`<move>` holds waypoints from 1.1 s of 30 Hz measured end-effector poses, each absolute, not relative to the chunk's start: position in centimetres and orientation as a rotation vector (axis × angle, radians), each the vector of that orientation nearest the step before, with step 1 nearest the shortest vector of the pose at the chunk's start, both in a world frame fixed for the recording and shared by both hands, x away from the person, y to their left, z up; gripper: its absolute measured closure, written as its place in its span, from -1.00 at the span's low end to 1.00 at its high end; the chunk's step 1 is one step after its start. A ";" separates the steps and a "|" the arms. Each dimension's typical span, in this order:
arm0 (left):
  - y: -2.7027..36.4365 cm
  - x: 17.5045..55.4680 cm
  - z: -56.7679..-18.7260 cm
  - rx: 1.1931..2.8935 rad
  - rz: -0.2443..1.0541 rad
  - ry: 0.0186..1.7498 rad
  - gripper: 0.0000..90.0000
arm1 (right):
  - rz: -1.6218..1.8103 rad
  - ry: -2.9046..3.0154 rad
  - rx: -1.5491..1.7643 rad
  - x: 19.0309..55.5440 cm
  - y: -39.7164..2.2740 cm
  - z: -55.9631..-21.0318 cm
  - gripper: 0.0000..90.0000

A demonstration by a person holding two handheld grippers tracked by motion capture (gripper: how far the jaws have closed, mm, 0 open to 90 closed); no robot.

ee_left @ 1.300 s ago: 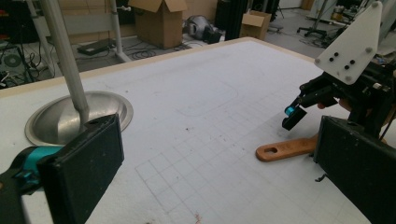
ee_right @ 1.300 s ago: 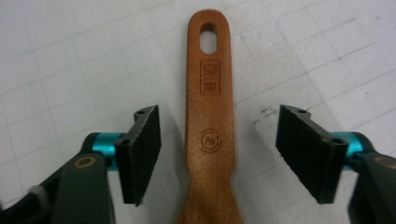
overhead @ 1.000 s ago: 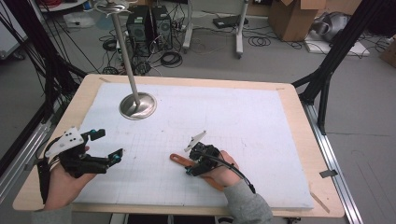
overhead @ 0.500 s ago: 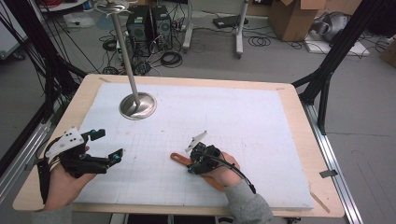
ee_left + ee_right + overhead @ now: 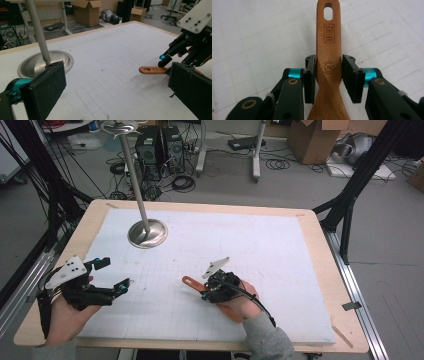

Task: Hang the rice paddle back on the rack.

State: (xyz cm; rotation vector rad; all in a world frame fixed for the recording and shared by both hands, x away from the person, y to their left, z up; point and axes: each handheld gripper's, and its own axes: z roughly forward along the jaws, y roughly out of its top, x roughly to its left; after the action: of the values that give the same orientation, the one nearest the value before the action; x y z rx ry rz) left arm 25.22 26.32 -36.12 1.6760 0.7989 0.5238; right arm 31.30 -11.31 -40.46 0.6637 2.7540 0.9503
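A wooden utensil handle (image 5: 328, 37) with a hanging hole and a burnt-in stamp runs up the middle of the right gripper view. My right gripper (image 5: 328, 77) has just been closing on it, and both black pads now press against its sides. In the high view that gripper (image 5: 205, 291) sits low on the white mat at centre, with the handle (image 5: 190, 281) sticking out to its left. My left gripper (image 5: 114, 274) hovers at the near left, jaws wide open and empty. In the left gripper view, the handle (image 5: 152, 70) and the right gripper (image 5: 167, 65) appear between its own jaws (image 5: 117, 85).
A metal stand with a round domed base (image 5: 147, 233) and a thin pole rises at the back left of the white gridded mat (image 5: 280, 270). The mat covers a wooden tabletop (image 5: 320, 245). Computer towers, cables and cardboard boxes lie on the floor beyond.
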 end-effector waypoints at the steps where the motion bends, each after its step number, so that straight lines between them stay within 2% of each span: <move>1: 26.3 25.2 -36.1 1.677 0.524 0.799 -0.96 | 0.972 2.743 0.661 31.3 -11.5 -40.2 0.44; 16: 26.2 25.3 -36.3 1.684 0.517 0.798 -0.96 | 1.316 2.514 0.701 31.3 -15.1 -37.0 0.44; 33: 26.2 25.4 -36.4 1.688 0.520 0.807 -0.96 | 1.536 2.319 0.696 30.7 -18.3 -34.6 0.44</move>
State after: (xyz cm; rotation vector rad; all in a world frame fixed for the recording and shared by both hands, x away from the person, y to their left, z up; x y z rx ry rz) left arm 25.38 26.17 -36.37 1.6882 0.8069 0.5201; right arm 30.67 -18.28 -34.64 0.6959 2.3193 1.5358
